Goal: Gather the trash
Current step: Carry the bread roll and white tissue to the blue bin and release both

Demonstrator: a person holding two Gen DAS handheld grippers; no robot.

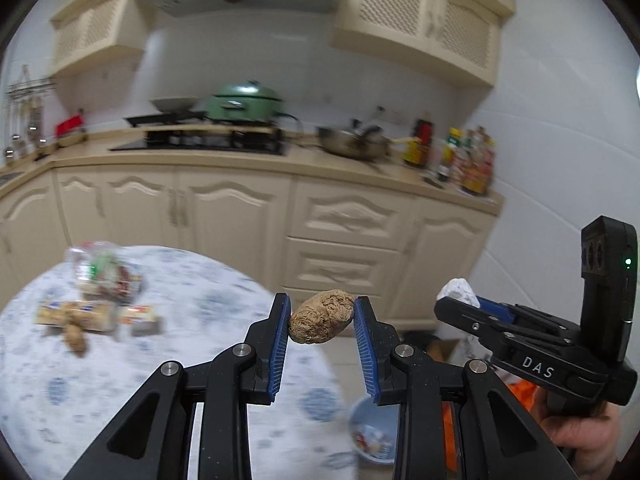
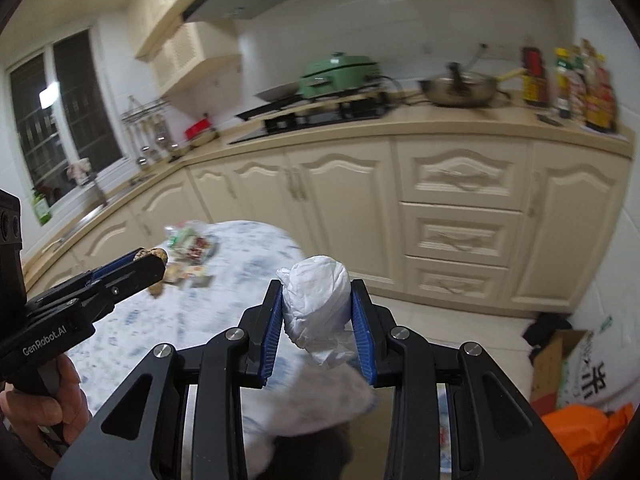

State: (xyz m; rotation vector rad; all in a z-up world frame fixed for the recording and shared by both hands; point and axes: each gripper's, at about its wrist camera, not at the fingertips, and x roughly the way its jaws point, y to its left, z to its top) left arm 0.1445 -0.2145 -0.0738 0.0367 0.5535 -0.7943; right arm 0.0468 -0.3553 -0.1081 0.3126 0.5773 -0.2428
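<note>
- Brown lump (image 1: 322, 322), speckled.
- White crumpled paper (image 2: 318, 306).
- Blue pads (image 1: 280, 350) on black grippers.
- Bench cloth (image 1: 200, 300): white with blue floral pattern.
- Green pot (image 1: 244, 102).
- Cream cabinets (image 1: 344, 216).

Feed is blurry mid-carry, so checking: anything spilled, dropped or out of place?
Nothing stands out. The left claw grips a brown lump, the right claw a white paper wad. Wrappers remain on the table.

Two claws, left (image 1: 322, 320) and right (image 2: 318, 312); one bin (image 1: 370, 432); one table (image 1: 200, 280).
</note>
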